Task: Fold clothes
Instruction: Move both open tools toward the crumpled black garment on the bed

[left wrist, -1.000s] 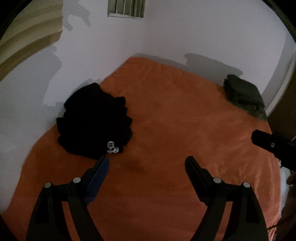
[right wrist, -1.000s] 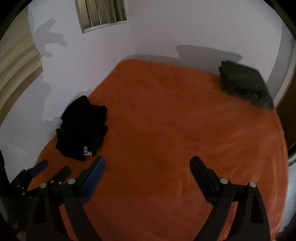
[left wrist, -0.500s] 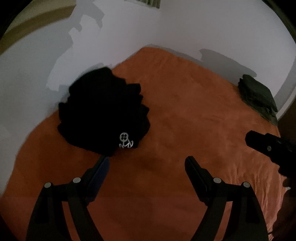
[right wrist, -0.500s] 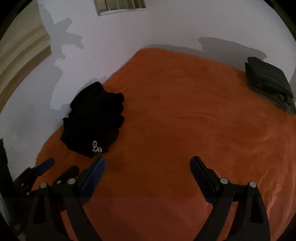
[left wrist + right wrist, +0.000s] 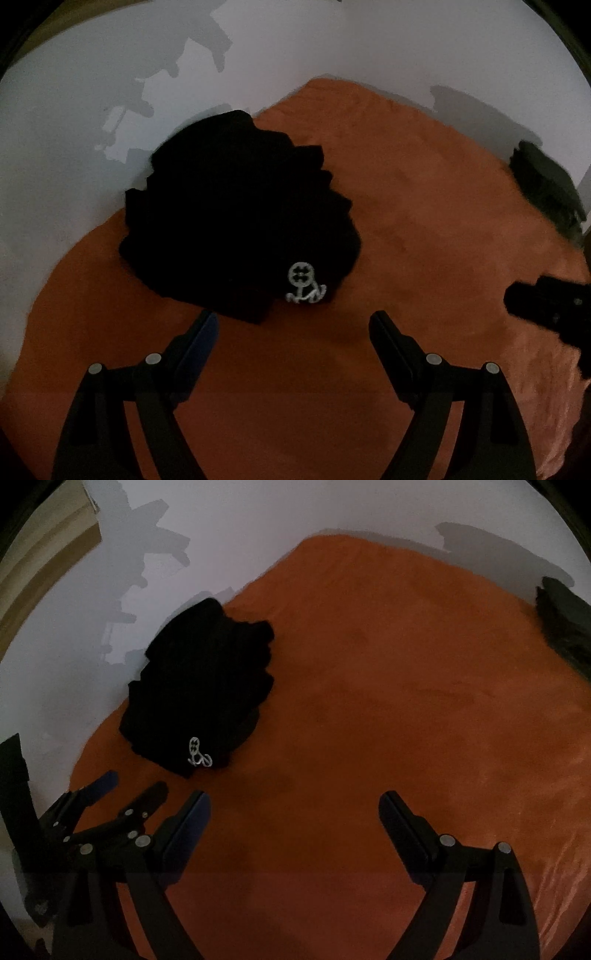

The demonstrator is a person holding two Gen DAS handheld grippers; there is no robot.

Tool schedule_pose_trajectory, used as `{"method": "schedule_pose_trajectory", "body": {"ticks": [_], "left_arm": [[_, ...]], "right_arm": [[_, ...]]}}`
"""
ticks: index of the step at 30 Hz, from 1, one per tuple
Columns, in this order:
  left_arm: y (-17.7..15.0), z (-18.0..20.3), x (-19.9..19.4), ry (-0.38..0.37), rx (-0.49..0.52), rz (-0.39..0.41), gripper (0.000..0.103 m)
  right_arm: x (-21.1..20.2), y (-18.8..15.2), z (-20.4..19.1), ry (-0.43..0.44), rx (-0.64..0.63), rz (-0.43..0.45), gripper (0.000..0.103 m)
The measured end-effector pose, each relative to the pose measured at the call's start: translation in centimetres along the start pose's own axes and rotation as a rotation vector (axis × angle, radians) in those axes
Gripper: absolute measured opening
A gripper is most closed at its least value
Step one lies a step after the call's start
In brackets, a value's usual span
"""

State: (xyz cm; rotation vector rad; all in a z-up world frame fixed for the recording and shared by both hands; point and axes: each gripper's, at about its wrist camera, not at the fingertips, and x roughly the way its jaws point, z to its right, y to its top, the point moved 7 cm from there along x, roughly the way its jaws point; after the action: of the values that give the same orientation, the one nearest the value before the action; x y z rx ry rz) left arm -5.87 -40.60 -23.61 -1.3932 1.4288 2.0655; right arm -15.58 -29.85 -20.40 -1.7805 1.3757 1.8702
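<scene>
the left hand-held gripper [image 5: 291,321] hangs released, its jaws spread wide with nothing between them, just short of the near edge of the black clothes pile [image 5: 236,225]. the right hand-held gripper [image 5: 293,801] is likewise spread and empty over bare cover, with the pile well off to its left; its dark tip also shows at the right edge of the left wrist view.

the step in hand looks like the approach for a first pick: nothing is grasped, nothing is laid out flat. the next move probably calls for the left hand-held gripper to ease forward and close on the top layer at the pile's near edge, close to the white printed figure [image 5: 304,284], taking one garment and not the whole stack. the black folds run together in the dim light, so where one garment ends cannot be told.

the pile sits on the left side of a bed with an orange cover [image 5: 424,229], against the left wall. a dark folded stack [image 5: 565,627] lies at the far right corner. pale walls [image 5: 295,40] carry the shadows of both tools, and the room is dim.
</scene>
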Motion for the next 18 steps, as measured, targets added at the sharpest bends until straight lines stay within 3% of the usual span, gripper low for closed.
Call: {"method": "schedule_pose_trajectory", "body": {"ticks": [11, 18], "left_arm": [[-0.4, -2.7, 3.5, -0.011, -0.074, -0.025, 0.084], [-1.2, -5.3, 4.7, -0.064, -0.198, -0.052, 0.071]], "right_arm": [[4.8, 1.4, -0.4, 0.014, -0.042, -0.013, 0.092], [7.0, 1.4, 0.0, 0.079, -0.025, -0.022, 0.092]]}}
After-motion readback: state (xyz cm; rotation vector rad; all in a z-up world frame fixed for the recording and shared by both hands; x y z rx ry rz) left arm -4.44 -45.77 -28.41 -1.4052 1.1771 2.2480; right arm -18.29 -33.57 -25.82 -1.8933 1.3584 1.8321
